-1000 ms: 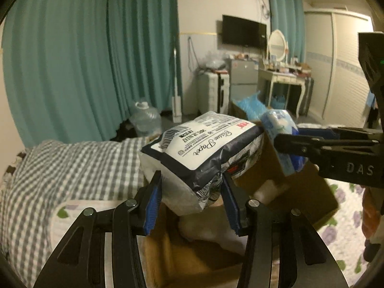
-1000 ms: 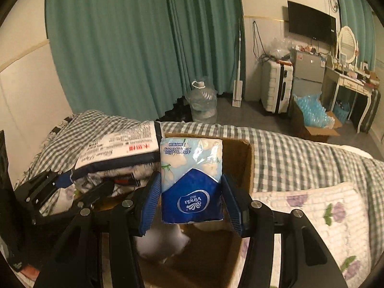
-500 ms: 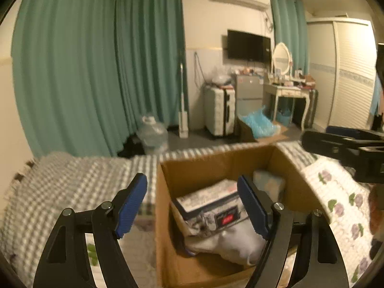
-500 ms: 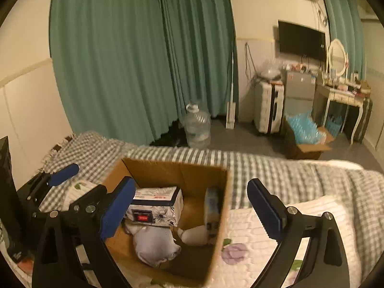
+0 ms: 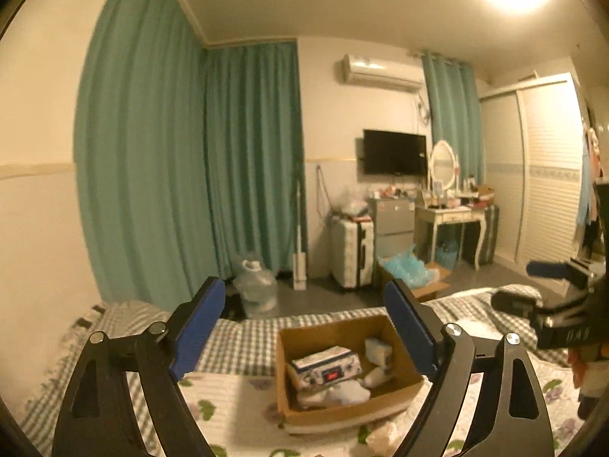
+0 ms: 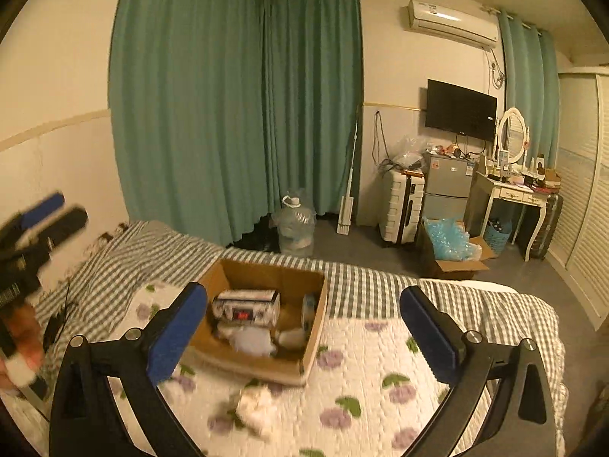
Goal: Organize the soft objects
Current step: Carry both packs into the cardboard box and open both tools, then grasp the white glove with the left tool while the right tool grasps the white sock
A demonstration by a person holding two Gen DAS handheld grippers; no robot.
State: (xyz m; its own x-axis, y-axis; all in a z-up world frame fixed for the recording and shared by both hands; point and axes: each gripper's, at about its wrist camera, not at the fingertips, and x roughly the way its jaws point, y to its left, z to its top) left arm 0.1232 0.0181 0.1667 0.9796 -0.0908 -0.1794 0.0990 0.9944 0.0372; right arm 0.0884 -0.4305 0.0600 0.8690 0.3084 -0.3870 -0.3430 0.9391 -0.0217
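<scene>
A cardboard box (image 5: 348,413) (image 6: 262,367) stands open on the flowered quilt. Inside lie a dark-and-white tissue pack (image 5: 326,366) (image 6: 246,306), a small blue tissue pack (image 5: 378,348) (image 6: 307,310) against the right wall, and white soft items (image 5: 337,394). A white crumpled soft thing (image 6: 254,406) (image 5: 380,431) lies on the quilt in front of the box. My left gripper (image 5: 303,285) (image 6: 61,211) is raised behind the box, jaws opening, nothing between them. My right gripper (image 6: 303,291) (image 5: 529,283) is likewise raised and opening, with nothing in it.
The bed has a grey checked sheet (image 6: 380,285) at its far edge. Beyond it on the floor are a water jug (image 6: 295,224), a white suitcase (image 6: 401,205), a box of blue bags (image 6: 453,249) and a dressing table (image 6: 514,194). Teal curtains (image 6: 228,114) hang behind.
Both grippers let go of their tissue packs, which now lie in the box. Both opened wide and pulled up and back from the box.
</scene>
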